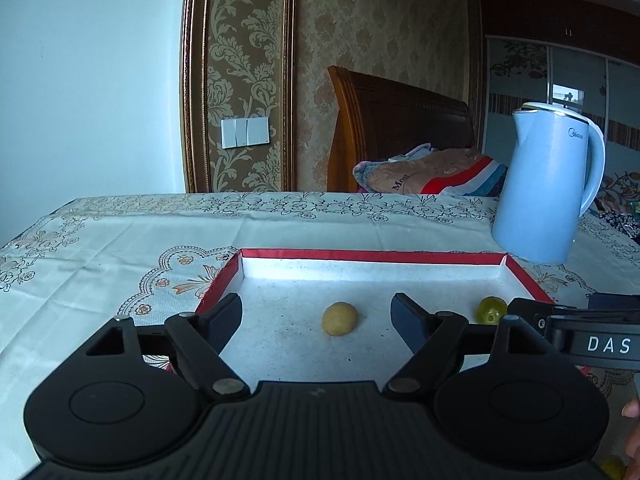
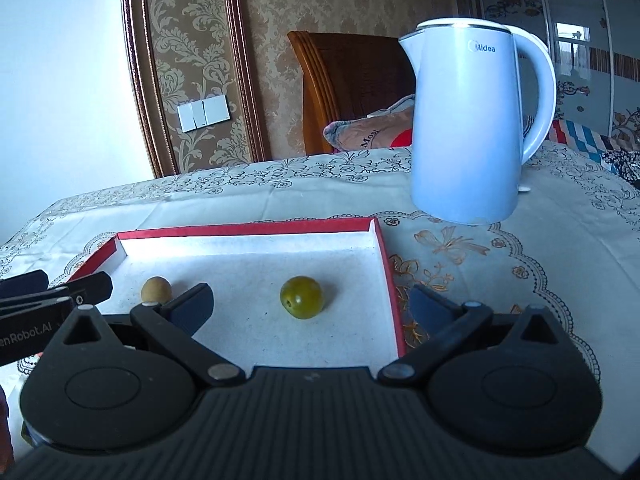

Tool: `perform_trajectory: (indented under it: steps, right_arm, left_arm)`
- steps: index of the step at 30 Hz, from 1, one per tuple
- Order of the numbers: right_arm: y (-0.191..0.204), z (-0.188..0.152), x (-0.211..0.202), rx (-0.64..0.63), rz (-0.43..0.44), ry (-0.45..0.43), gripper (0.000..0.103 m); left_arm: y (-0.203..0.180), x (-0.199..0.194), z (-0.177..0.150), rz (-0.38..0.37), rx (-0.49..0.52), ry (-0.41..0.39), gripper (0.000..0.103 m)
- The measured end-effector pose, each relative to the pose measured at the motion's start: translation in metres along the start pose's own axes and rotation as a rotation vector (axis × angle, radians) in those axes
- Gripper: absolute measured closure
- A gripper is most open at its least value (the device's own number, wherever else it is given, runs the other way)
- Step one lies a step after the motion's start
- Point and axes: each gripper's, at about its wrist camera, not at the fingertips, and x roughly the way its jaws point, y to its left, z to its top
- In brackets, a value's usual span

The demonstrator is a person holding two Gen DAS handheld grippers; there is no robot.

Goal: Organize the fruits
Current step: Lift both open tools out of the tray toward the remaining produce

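Two fruits sit in the tray (image 1: 370,257), both on its white floor, well apart from each other. Tan fruit (image 1: 339,319) is near the tray's middle in the left wrist view; green fruit (image 2: 301,297) lies at 3 o'clock from it, closer to the tray's right wall.

Left gripper (image 1: 318,314): jaws apart, nothing between the pads; the tan fruit shows in the gap, beyond the tips, not touched. Right gripper (image 2: 310,306): jaws wide apart, green fruit in the gap beyond the tips, untouched; its right finger hangs outside the tray's right wall, over the cloth (image 2: 520,272).

The two grippers are side by side; each one's body shows at the edge of the other's view.

Tray is red-rimmed, lying flat on the patterned cloth that covers the counter. Kettle (image 2: 468,120), pale blue, stands upright on the cloth at 1 o'clock from the tray, near its far right corner, not touching it.
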Motion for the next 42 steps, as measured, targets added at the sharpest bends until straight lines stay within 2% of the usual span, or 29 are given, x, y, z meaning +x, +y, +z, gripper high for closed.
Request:
perform_trajectory:
  steps: [9,13,15,22,42]
  right_arm:
    - [0.005,-0.020,-0.030,-0.056,-0.032,-0.068,0.000]
    - [0.004,-0.029,-0.038,-0.063,-0.029,-0.068,0.000]
    - [0.003,-0.032,-0.040,-0.066,-0.032,-0.061,0.000]
    - [0.003,-0.036,-0.042,-0.068,-0.039,-0.057,0.000]
    - [0.000,-0.051,-0.062,-0.074,-0.051,-0.061,0.000]
  left_arm:
    - [0.000,-0.023,-0.014,-0.008,-0.005,-0.030,0.021]
    - [0.001,-0.034,-0.023,-0.020,0.009,-0.040,0.020]
    - [0.001,-0.039,-0.027,-0.028,0.018,-0.042,0.016]
    - [-0.001,-0.048,-0.040,-0.021,0.067,-0.047,0.015]
    - [0.018,-0.063,-0.051,-0.019,0.007,-0.027,0.015]
